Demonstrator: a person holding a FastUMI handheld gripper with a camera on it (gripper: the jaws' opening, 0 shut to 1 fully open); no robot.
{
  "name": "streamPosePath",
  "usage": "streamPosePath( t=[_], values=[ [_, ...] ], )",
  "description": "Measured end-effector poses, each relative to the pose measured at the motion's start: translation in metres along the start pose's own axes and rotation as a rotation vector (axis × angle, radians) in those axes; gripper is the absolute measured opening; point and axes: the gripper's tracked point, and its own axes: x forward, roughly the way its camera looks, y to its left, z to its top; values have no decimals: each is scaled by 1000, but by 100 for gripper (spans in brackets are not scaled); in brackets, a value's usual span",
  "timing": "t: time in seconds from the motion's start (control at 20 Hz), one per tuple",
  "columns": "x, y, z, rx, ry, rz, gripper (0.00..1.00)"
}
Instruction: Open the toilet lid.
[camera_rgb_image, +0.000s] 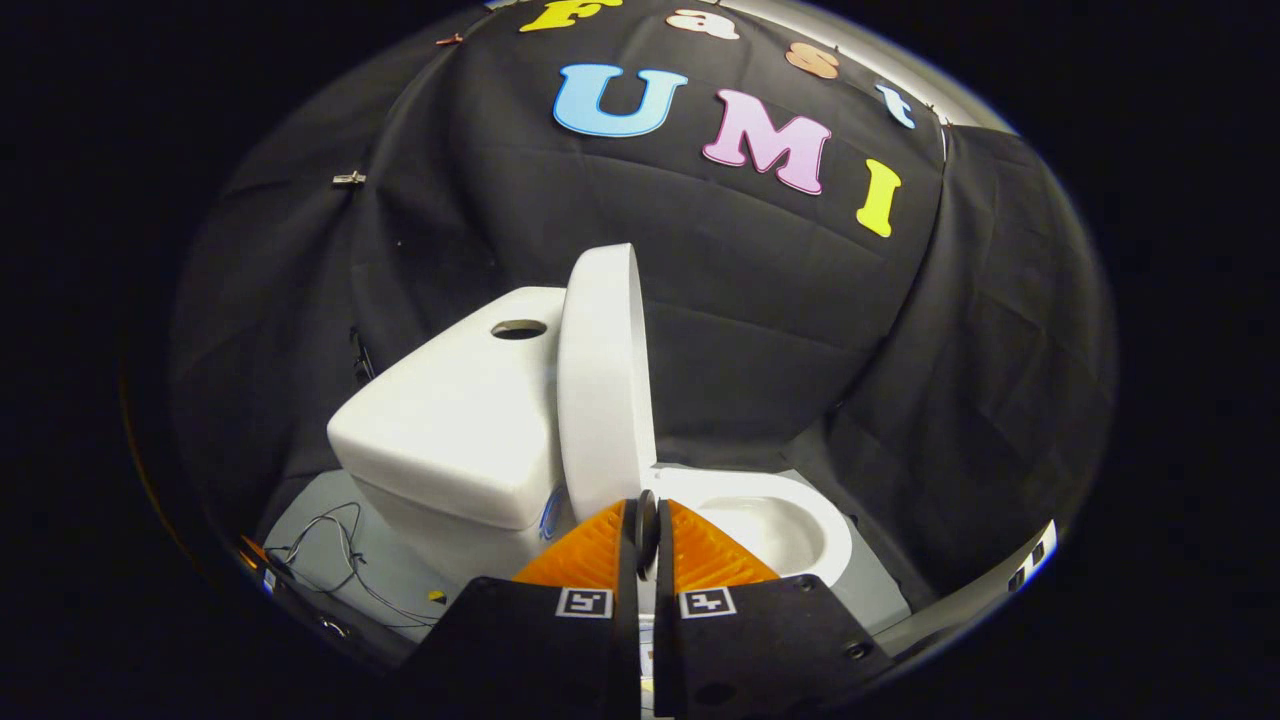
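Seen from the gripper view, the hand-held gripper (647, 530) has its two fingers drawn almost together with only a thin slit between them, and their tips sit right at the lower edge of the toilet lid (600, 385); whether they pinch that edge cannot be told. Beyond the fingers the lid stands raised, nearly upright, resting back beside the white cistern (450, 430), which has a round hole in its top. Just ahead of the fingers, on the other side of the lid, the open toilet bowl (780, 525) is exposed, and a thin cable (335, 555) lies on the pale floor (400, 575) beside the cistern.
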Motion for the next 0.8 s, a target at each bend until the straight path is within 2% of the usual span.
streamPosePath(
  t=[0.15, 0.35, 0.6, 0.8],
  values=[
    [0, -1, 2, 10, 2, 14, 10],
    [-5, -4, 7, 19, -17, 37, 18],
    [-16, -14, 17, -12, -46, 38, 99],
    [-34, -24, 35, 31, -78, 62, 99]
  ],
)
